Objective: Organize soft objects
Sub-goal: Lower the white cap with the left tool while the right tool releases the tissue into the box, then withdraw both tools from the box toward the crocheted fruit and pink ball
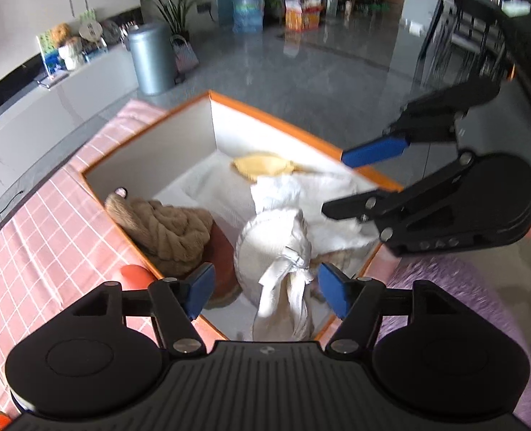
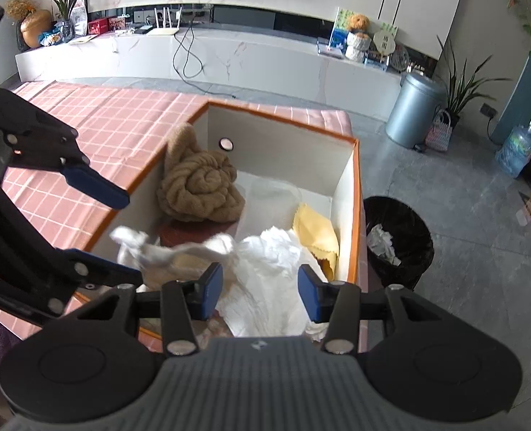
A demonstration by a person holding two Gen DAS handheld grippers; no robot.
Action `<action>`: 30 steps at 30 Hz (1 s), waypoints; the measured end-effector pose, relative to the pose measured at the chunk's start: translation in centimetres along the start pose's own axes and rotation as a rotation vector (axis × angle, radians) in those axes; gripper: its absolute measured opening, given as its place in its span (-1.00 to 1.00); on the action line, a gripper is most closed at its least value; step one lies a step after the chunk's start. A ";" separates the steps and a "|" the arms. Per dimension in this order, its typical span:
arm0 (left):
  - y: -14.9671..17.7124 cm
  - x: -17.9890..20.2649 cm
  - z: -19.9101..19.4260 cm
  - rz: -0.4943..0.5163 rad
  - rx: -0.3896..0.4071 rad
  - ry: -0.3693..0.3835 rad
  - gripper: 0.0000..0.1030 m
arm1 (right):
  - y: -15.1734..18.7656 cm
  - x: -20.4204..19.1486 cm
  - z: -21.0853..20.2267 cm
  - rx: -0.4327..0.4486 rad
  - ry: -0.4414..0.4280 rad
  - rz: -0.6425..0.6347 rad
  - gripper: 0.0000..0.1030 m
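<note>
Left wrist view, left tool (image 1: 265, 287): jaws wide, holding nothing; the blue pads straddle the tied tail of a white knotted bundle (image 1: 283, 251) without visibly touching it.
Left wrist view, bundle: lies in the near right part of the orange-rimmed box (image 1: 276, 118), directly ahead of the left tool, long axis running near to far; shiny, crinkled fabric, cinched at a knot.
Left wrist view, right tool (image 1: 359, 179): comes in from the right, jaws wide, empty, over the far right of the box.
Left wrist view, other contents: brown plush twisted cushion (image 1: 165, 233) at the left wall; yellow cloth (image 1: 262, 167) far inside.
Right wrist view, right tool (image 2: 260, 287): wide, empty, above crumpled white cloth (image 2: 272, 273).
Right wrist view, setting: box sits on a table under a pink checked tablecloth (image 2: 96, 125).
Judgement: the left tool is nearer the bundle; closing on its tail looks like the coming move.
</note>
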State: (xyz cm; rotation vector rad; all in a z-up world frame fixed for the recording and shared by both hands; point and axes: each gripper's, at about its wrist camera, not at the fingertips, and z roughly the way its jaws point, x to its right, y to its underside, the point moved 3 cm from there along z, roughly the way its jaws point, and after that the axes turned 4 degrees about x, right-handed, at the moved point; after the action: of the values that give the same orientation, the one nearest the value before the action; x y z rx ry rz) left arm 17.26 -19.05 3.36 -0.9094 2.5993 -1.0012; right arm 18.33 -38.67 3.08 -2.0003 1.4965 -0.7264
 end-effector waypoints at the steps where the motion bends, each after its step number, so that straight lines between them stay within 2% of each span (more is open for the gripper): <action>1: 0.0 -0.1 -0.7 -0.009 0.020 0.002 0.51 | -0.2 -0.3 -0.4 0.008 0.003 -0.004 -0.06; 9: 1.0 -1.6 -5.7 -0.098 0.163 -0.041 0.52 | -1.9 -3.2 -3.3 0.093 0.016 -0.015 0.04; 14: 2.5 -3.4 -8.0 -0.159 0.217 -0.087 0.52 | -2.9 -6.7 -4.1 0.130 -0.024 -0.050 0.05; 23: 6.6 -7.8 -10.3 -0.209 0.180 -0.181 0.52 | -4.5 -13.1 -2.3 0.095 -0.105 -0.209 0.05; 30: 10.2 -12.6 -11.6 -0.277 0.136 -0.266 0.52 | -5.8 -16.7 2.2 0.001 -0.144 -0.341 0.04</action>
State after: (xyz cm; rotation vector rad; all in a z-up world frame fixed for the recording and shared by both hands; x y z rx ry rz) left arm 17.74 0.81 4.96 -1.2943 2.2004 -1.0263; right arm 19.79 -20.92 3.80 -2.2827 1.0857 -0.6976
